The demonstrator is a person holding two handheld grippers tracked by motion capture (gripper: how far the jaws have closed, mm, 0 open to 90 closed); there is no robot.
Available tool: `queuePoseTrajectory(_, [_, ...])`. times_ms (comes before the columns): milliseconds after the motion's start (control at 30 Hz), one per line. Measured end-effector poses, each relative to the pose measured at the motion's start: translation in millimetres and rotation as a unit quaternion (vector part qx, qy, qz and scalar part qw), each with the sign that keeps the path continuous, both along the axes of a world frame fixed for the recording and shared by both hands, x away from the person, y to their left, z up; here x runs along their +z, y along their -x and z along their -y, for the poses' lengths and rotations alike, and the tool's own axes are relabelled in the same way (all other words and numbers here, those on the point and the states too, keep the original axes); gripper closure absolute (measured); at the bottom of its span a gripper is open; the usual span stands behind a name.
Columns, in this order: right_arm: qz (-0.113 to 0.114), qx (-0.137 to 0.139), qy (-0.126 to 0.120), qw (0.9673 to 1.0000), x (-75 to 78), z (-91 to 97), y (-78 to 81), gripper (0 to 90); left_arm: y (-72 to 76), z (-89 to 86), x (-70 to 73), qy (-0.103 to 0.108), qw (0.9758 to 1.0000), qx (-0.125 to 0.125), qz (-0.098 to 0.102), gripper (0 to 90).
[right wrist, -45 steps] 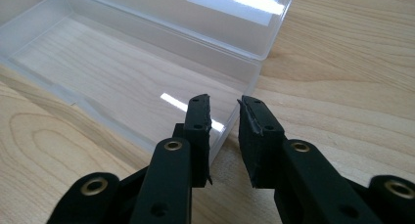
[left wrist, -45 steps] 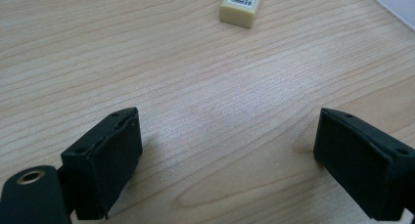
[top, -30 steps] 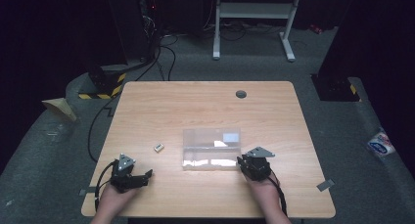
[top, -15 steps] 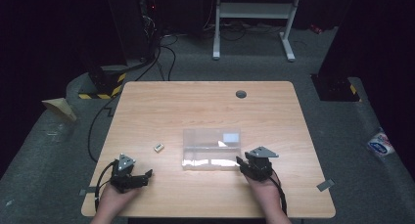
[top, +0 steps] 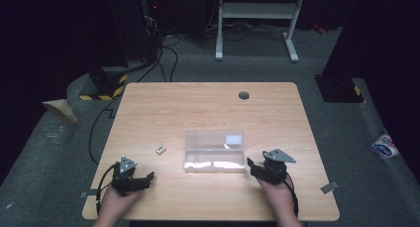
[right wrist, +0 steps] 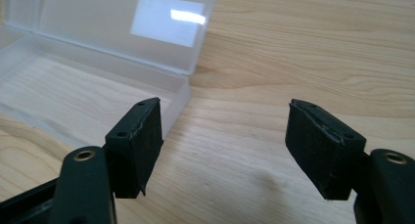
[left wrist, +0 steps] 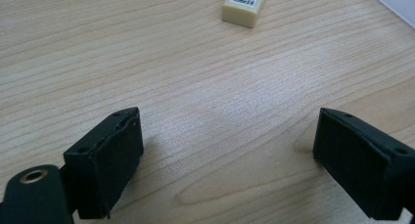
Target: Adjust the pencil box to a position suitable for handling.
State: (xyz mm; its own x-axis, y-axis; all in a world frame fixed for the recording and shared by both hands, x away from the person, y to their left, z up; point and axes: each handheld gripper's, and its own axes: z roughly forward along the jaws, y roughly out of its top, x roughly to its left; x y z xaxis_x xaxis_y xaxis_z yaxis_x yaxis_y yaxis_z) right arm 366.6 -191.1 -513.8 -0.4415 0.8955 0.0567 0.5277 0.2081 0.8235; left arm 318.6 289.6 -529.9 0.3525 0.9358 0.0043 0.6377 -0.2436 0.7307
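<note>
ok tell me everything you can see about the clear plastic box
The clear plastic box is a shallow rectangular case of frosted, see-through plastic, lying open and empty near the table's middle, its lid hinged back and tilted up. A white rectangular label sits on the lid. It rests on the wooden table. Nothing grips it; the right gripper is open just beside its corner.

Wooden table [top: 208, 108] bearing an open clear plastic box [top: 215, 151] at centre, a small eraser [top: 160, 149] to its left, and left gripper [top: 141, 181] and right gripper [top: 253, 166] resting near the front edge.
</note>
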Motion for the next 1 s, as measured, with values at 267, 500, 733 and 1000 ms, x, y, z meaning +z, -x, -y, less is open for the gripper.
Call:
queuePoseTrajectory(267, [-0.019,-0.031,0.024,0.9990,-1.3,35.9,-7.8,23.6,0.7,0.6,0.1,0.000,1.0000,-0.002,0.003,14.0])
queuePoseTrajectory(500, [-0.055,-0.070,0.041,0.9951,-8.9,61.2,-10.0,15.2,-0.1,1.0,0.0,0.000,1.0000,0.005,0.001,12.5])
queuePoseTrajectory(733, [-0.076,-0.082,0.070,0.9913,-10.4,66.0,-9.6,9.1,-2.4,1.0,-0.5,-0.003,0.9999,0.013,-0.008,5.5])
queuePoseTrajectory(1000, [-0.077,-0.077,0.069,0.9916,-10.5,66.0,-5.2,8.9,-4.9,1.4,0.2,-0.009,0.9997,-0.001,-0.021,0.1])
